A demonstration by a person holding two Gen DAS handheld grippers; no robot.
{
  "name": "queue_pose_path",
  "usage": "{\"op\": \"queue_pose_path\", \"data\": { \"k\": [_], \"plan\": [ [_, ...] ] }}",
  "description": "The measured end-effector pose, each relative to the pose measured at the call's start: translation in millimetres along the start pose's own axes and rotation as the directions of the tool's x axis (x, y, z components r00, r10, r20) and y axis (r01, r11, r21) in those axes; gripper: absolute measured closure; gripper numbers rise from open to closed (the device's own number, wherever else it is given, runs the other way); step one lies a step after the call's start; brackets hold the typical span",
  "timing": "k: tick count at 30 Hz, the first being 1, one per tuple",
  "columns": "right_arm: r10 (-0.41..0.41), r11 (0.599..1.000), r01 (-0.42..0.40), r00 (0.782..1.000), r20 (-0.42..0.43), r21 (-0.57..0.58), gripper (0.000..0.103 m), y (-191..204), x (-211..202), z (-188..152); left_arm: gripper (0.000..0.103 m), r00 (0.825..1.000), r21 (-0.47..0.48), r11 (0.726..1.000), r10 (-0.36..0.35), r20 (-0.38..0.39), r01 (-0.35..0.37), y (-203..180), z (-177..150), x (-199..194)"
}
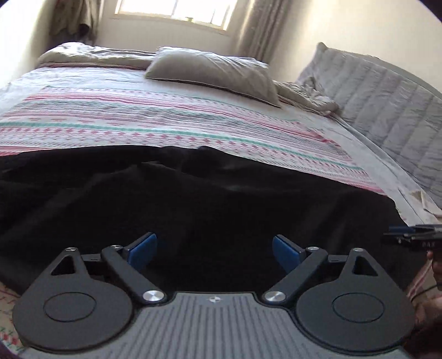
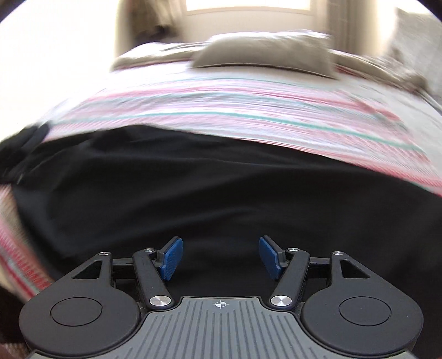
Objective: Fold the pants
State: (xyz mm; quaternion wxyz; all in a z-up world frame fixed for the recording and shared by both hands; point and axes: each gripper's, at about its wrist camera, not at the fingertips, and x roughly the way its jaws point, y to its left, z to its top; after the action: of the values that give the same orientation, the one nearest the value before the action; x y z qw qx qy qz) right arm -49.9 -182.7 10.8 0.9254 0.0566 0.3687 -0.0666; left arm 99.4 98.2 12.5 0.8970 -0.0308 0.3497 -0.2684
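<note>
Room: bedroom, window (image 1: pixel 176 11) far ahead of both grippers.
Bed (image 1: pixel 154 110): striped sheet, grey pillow (image 1: pixel 212 71) beyond.
Pants (image 1: pixel 193 198): black, spread flat just ahead of both tools.
Left gripper (image 1: pixel 215 250): jaws wide apart, empty.
Right gripper (image 2: pixel 221 256): jaws parted, empty.

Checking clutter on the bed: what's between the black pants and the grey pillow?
Only bare striped bedsheet lies between the black pants and the grey pillow. Clearest in the left wrist view; the blurred right wrist view agrees.

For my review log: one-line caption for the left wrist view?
Open left claw above black pants spread on a striped bedsheet.
</note>
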Motion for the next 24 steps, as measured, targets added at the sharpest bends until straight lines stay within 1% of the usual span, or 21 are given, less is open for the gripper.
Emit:
{"op": "queue_pose_path", "data": {
  "k": [1,3,6,8,10,12,13,14,15,16,18,19,21,23,24],
  "plan": [
    [-0.032,0.999,0.032,0.999,0.013,0.038,0.041,-14,-3,-2,0.001,1.0,0.022,1.0,-0.018,-0.002,0.018,-10,-1,4],
    [-0.074,0.989,0.069,0.997,0.035,0.132,0.041,-45,-11,-7,0.001,0.999,0.063,0.997,-0.05,-0.005,0.05,-26,-2,14],
    [-0.135,0.95,0.113,0.989,0.059,0.29,0.041,-92,-19,-15,0.0,0.995,0.119,0.988,-0.101,-0.021,0.103,-47,-3,27],
    [-0.169,0.923,0.135,0.983,0.065,0.36,0.041,-116,-19,-20,0.0,0.991,0.146,0.981,-0.126,-0.036,0.13,-59,-3,36],
    [-0.189,0.899,0.151,0.98,0.055,0.411,0.041,-135,-13,-22,0.0,0.987,0.162,0.974,-0.148,-0.06,0.156,-71,-2,47],
    [-0.191,0.88,0.15,0.98,0.048,0.451,0.043,-149,-5,-23,0.0,0.983,0.174,0.968,-0.168,-0.076,0.179,-81,-3,55],
    [-0.184,0.873,0.136,0.981,0.058,0.467,0.045,-157,-3,-24,0.0,0.981,0.179,0.966,-0.176,-0.083,0.189,-86,-3,60],
    [-0.181,0.866,0.127,0.981,0.067,0.483,0.051,-160,1,-24,0.0,0.979,0.185,0.963,-0.184,-0.089,0.198,-89,-3,63],
    [-0.186,0.861,0.126,0.98,0.074,0.493,0.064,-162,5,-22,0.0,0.978,0.191,0.96,-0.188,-0.095,0.203,-92,-3,66],
    [-0.197,0.86,0.133,0.977,0.08,0.493,0.079,-162,9,-20,0.0,0.977,0.198,0.959,-0.189,-0.1,0.205,-95,-3,67],
    [-0.243,0.87,0.16,0.962,0.123,0.466,0.097,-154,10,-12,0.0,0.976,0.208,0.956,-0.187,-0.109,0.207,-97,-5,71],
    [-0.259,0.88,0.169,0.954,0.149,0.444,0.1,-150,11,-6,0.0,0.976,0.213,0.955,-0.187,-0.111,0.207,-96,-4,73],
    [-0.267,0.9,0.17,0.943,0.199,0.402,0.1,-134,10,7,0.0,0.976,0.217,0.954,-0.187,-0.114,0.208,-93,-4,74],
    [-0.248,0.934,0.163,0.937,0.247,0.318,0.1,-113,15,21,0.0,0.975,0.209,0.955,-0.188,-0.12,0.21,-92,-2,78],
    [-0.232,0.949,0.161,0.939,0.256,0.27,0.1,-102,20,28,0.0,0.974,0.2,0.957,-0.187,-0.124,0.209,-88,-1,79]
  ]
}}
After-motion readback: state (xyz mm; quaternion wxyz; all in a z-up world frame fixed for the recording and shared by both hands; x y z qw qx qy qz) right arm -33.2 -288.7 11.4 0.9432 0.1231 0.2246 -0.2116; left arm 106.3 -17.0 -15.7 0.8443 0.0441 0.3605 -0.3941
